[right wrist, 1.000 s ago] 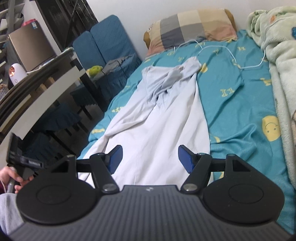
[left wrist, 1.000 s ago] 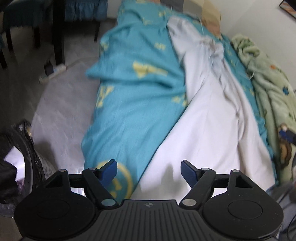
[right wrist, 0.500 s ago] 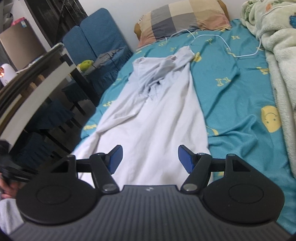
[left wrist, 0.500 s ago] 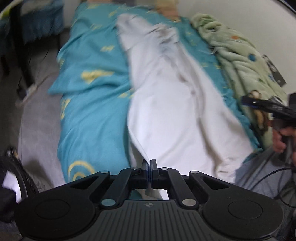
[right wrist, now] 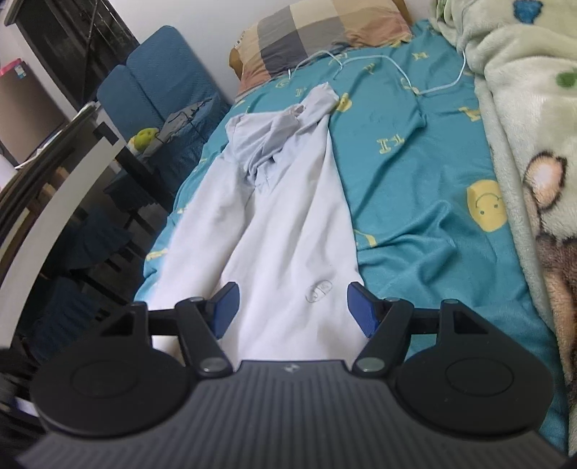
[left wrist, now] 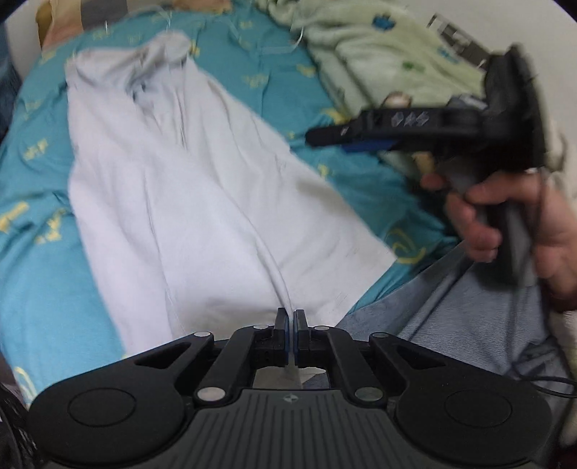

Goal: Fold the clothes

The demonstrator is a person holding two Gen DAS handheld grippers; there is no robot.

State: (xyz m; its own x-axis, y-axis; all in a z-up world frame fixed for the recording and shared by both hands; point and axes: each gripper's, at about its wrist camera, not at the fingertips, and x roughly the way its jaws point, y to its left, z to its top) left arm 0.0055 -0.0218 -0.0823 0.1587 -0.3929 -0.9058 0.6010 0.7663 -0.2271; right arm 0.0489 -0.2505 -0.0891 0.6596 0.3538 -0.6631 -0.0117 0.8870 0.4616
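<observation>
The left gripper (left wrist: 290, 319) is clamped on a ridge of the shirt (left wrist: 202, 202) (pale, spread ahead on the bed (left wrist: 39, 288)). The right gripper (right wrist: 293, 305) gapes wide, the shirt hem between its fingers.

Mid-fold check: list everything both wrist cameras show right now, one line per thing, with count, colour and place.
shirt: one, pale lilac-white, spread lengthwise down the bed, its near hem at the foot
bedsheet: one, teal with yellow prints, under the shirt
pillow: one, grey, tan and pink checks, at the head of the bed
fleece blanket: one, pale green with cartoon prints, along the bed's right side
cable: one, white, looped on the sheet near the pillow
chair: one, blue, left of the bed
left hand-held gripper: one, black, shut on the shirt hem
right hand-held gripper: one, black with blue pads, open above the hem
right hand: one, gripping its handle
</observation>
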